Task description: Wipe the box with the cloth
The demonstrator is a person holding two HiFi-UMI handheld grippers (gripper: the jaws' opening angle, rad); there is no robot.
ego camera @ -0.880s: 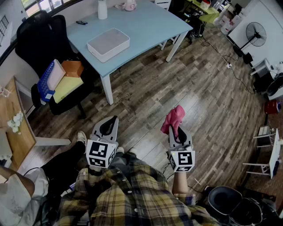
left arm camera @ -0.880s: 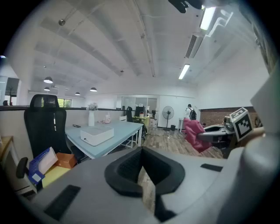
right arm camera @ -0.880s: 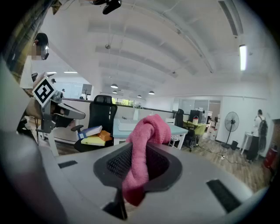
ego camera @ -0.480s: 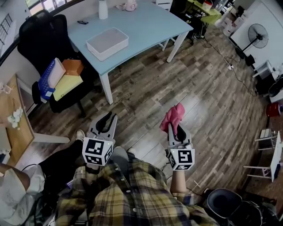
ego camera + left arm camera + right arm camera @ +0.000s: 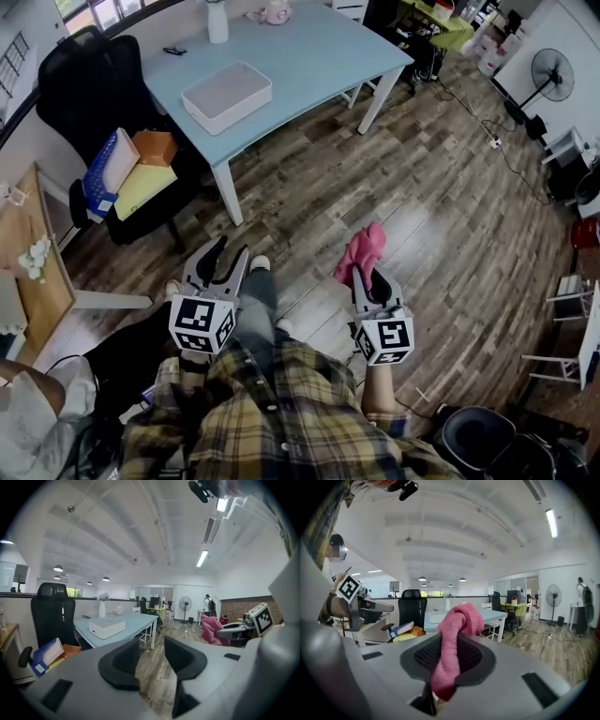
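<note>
Looking down from the head view, the right claw (image 5: pixel 372 281) is clamped on the cloth (image 5: pixel 361 251). It's a pink, fluffy, towel-like rag bunched into a soft lump that sticks out past the jaw tips and flops over. In the right gripper view you can see the black mesh-textured pads (image 5: pixel 425 656) pinched together on it, with a strip of the cloth running down between them.

The left claw (image 5: pixel 230 255) is doing nothing. Its two dark, curved jaws are spread apart with nothing in the gap, just the brown wood-plank floor (image 5: pixel 422 216) showing through.

The box (image 5: pixel 227 96) is a flat white rectangle with rounded corners and a smooth matte look. It lies flat on the pale blue bench (image 5: pixel 309 47), toward the bench's near left edge. It's well apart from both claws, out ahead across a stretch of floor, and sits more on the left claw's side than the right's. Neither claw touches it, and the cloth is nowhere near it.

Other bits: a white cylindrical vase (image 5: pixel 217 21) stands at the far edge of the bench. A black padded office chair (image 5: pixel 80 80) is just left of it, with a pile (image 5: pixel 141 178) of blue, orange and yellow stuff on the seat. Both claws are held out in front of a yellow plaid shirt (image 5: pixel 281 412), pointing slightly downward.
</note>
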